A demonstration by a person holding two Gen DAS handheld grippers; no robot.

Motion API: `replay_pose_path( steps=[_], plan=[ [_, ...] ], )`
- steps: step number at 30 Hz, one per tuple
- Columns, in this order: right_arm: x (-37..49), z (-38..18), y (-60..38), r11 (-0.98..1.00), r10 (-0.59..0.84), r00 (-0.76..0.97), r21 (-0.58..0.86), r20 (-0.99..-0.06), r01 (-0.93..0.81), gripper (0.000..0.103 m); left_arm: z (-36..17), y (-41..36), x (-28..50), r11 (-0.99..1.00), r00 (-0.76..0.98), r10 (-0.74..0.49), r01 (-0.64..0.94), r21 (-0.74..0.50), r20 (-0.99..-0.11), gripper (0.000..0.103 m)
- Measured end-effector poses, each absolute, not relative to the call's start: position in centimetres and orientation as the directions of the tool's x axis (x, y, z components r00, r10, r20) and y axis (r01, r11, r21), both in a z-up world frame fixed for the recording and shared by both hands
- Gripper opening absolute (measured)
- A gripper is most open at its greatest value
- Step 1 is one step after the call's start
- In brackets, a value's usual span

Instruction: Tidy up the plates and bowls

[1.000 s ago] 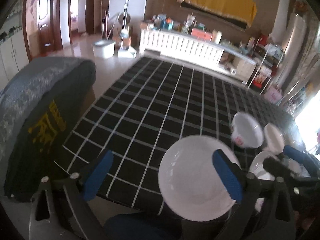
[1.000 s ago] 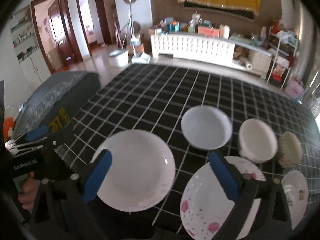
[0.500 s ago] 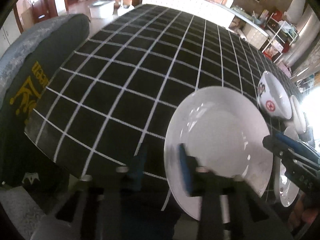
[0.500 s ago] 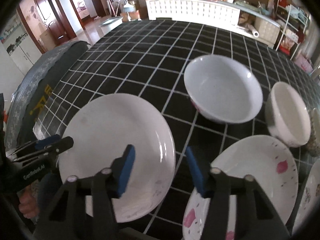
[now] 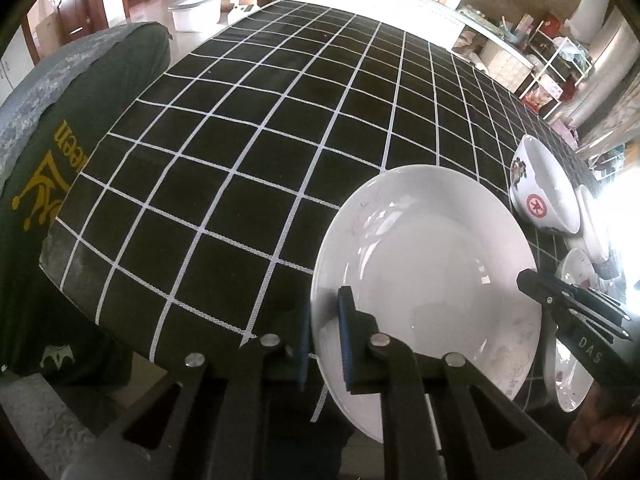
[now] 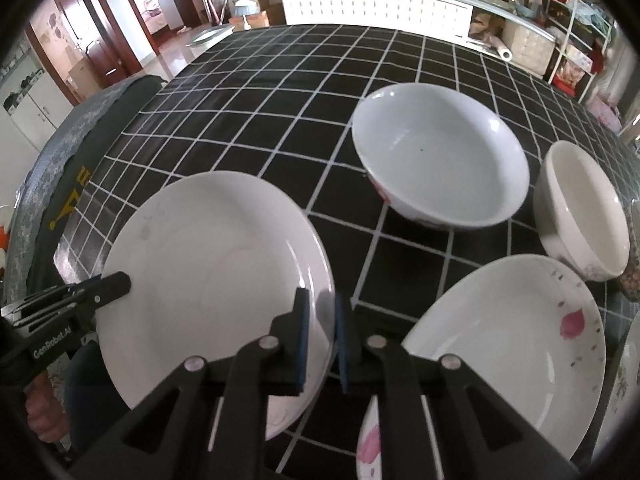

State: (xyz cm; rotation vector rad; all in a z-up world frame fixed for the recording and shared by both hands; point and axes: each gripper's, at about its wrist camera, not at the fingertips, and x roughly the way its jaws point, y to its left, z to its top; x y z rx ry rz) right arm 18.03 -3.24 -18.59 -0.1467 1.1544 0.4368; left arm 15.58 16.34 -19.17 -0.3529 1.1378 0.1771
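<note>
Since the white plate (image 6: 208, 276) is stiff, glossy and breakable, the left gripper (image 5: 324, 344) and right gripper (image 6: 320, 340), jaws just closed, pinch its opposite rims low in frame.

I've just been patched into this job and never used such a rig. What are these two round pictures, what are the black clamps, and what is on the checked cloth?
There is no robot arm: a person holds a two-finger clamp in each hand, and a wide-angle camera on each clamp looks along its fingers.

One picture comes from the left gripper, the other from the right gripper. Both have just been closing on opposite edges of the same plain white plate, whose rim sits between their blue pads.

On the black checked tablecloth also stand a wide white bowl, a smaller white bowl and a plate with pink petals. A further dish at the far right edge is cut off.

A covered chair stands beside the table.
</note>
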Motion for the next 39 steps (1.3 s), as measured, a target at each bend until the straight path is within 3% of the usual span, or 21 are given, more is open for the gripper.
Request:
replay_pose_path(
  steps=[12, 21, 29, 33, 39],
  plan=[
    [18.8, -19.0, -2.8, 0.904, 0.289, 0.321, 0.147, -0.902, -0.401, 0.015, -19.1, 16.6, 16.0, 0.922, 0.423, -0.010, -0.348, -0.173, -0.906, 0.011],
    [17.5, -15.7, -5.8, 0.917, 0.318, 0.389, 0.176, -0.865, -0.358, 0.015, -15.7, 17.2, 14.4, 0.917, 0.458, 0.048, -0.372, -0.143, -0.887, 0.011],
    [15.0, -13.1, -9.8, 0.930, 0.317, 0.434, 0.185, -0.843, -0.319, 0.015, -11.9, 11.6, 13.1, 0.961, 0.510, -0.007, -0.235, -0.148, -0.860, 0.011],
    [13.3, -12.6, -12.0, 0.938, 0.307, 0.461, 0.183, -0.833, -0.294, 0.015, -11.5, 7.9, 12.5, 0.968, 0.518, -0.097, -0.151, -0.202, -0.850, 0.011],
    [11.7, -12.2, -16.5, 0.959, 0.265, 0.501, 0.173, -0.824, -0.223, 0.015, -11.6, 2.0, 12.8, 0.982, 0.491, -0.148, -0.027, -0.185, -0.859, 0.011]
  ],
)
